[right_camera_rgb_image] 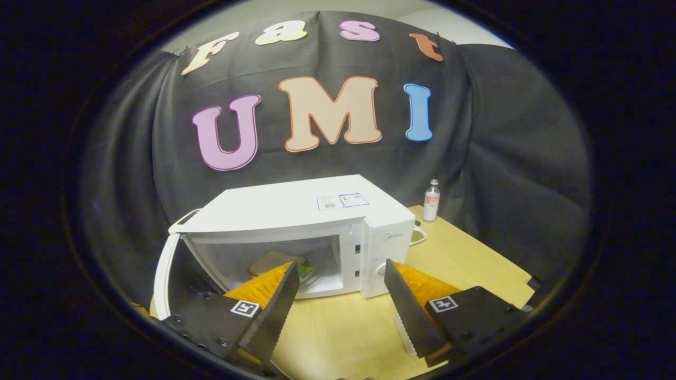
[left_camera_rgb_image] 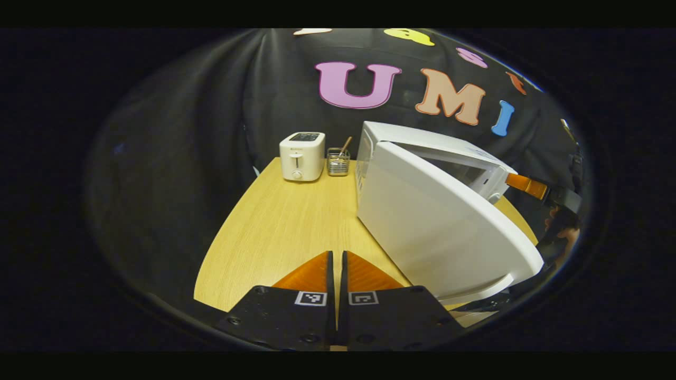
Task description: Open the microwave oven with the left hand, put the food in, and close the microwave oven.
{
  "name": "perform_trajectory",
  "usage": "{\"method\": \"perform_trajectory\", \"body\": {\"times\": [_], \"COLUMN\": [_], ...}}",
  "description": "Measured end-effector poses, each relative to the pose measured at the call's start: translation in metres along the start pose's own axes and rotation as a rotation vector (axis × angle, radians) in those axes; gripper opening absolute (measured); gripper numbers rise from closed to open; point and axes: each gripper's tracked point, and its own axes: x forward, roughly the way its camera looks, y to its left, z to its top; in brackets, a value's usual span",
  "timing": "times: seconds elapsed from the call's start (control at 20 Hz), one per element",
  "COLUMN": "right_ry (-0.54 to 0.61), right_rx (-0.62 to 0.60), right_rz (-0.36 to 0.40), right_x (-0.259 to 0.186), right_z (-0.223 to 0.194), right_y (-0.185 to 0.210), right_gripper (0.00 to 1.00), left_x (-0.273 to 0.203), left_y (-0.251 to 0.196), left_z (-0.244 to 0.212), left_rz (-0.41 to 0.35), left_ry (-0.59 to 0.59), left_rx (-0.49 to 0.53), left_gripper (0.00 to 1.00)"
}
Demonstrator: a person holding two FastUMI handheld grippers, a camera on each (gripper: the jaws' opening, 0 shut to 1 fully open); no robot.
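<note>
Left tool pressed together; right tool spread before open microwave.

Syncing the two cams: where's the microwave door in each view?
Left gripper view: microwave door swung open, right of centre, its outer face toward the camera.
Right gripper view: door seen edge-on at lower left, left of the cavity.
Shared landmark: the white microwave on the wooden table.

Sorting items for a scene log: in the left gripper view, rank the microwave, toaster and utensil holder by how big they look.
1. microwave, open door nearest the camera, so enlarged
2. toaster
3. utensil holder
</note>
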Motion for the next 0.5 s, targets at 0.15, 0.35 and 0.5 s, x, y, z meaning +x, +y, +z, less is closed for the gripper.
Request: {"method": "perform_trajectory", "body": {"times": [0.15, 0.35, 0.5], "right_ry": [-0.003, -0.007, -0.011], "right_rx": [0.011, 0.048, 0.071], "right_rz": [-0.042, -0.122, -0.171], "right_x": [-0.026, -0.063, -0.091], "right_z": [-0.002, -0.009, -0.015], "right_y": [-0.013, -0.036, -0.049], "right_gripper": [0.91, 0.99, 0.99], "left_x": [-0.003, -0.005, -0.005], "left_y": [-0.016, -0.034, -0.050], "left_z": [-0.001, -0.003, -0.005], "left_rz": [-0.063, -0.143, -0.188], "left_ry": [-0.006, -0.015, -0.003], "left_rx": [0.047, 0.086, 0.094], "left_gripper": [0.02, 0.01, 0.01]}}
